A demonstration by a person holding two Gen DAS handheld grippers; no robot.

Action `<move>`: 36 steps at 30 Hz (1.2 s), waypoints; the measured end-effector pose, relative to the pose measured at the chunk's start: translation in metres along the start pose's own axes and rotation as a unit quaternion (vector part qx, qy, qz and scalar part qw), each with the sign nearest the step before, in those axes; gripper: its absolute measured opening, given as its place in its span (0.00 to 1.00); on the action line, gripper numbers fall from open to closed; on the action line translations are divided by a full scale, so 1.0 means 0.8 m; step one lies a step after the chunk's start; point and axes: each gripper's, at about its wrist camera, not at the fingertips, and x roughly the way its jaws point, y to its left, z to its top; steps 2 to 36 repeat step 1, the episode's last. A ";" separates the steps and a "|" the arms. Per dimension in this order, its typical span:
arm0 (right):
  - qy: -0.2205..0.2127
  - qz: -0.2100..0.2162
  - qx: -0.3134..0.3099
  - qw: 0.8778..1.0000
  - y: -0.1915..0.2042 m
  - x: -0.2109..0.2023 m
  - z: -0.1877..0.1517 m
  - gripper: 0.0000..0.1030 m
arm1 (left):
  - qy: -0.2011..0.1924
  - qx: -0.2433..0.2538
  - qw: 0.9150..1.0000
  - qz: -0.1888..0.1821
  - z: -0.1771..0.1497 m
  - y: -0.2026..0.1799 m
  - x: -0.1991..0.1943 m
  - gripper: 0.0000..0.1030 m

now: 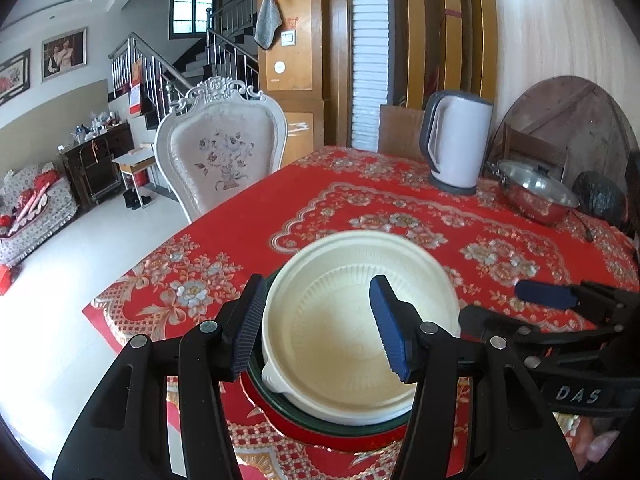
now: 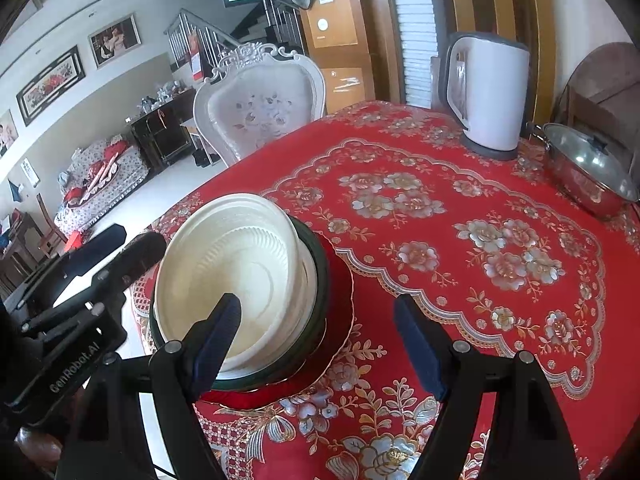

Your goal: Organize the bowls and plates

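Nested cream plastic bowls (image 1: 352, 344) (image 2: 240, 272) sit on a dark green plate (image 1: 304, 420) (image 2: 320, 264), which rests on a red plate (image 1: 340, 442) (image 2: 340, 280) near the table's left corner. The top bowl sits slightly askew. My left gripper (image 1: 319, 284) (image 2: 140, 236) is open just short of the stack, with nothing between its fingers. In the right wrist view its nearer finger is close to the bowl's left rim; I cannot tell if it touches. My right gripper (image 2: 320, 344) (image 1: 492, 302) stands wide open and empty at the stack's right side, above the tablecloth.
A white electric kettle (image 1: 456, 140) (image 2: 488, 92) stands at the far side of the table. A steel pot with a glass lid (image 1: 536, 192) (image 2: 588, 168) is at the far right. A white ornate chair (image 1: 220, 152) (image 2: 260, 104) stands beyond the left edge.
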 end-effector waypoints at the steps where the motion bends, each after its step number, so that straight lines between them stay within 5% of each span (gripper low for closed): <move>1: 0.000 0.000 0.000 1.000 0.000 0.000 0.000 0.77 | 0.004 0.002 1.000 0.000 -0.002 -0.001 0.001 0.52; 36: 0.000 0.000 0.000 1.000 0.000 0.000 0.000 0.77 | 0.004 0.002 1.000 0.000 -0.002 -0.001 0.001 0.52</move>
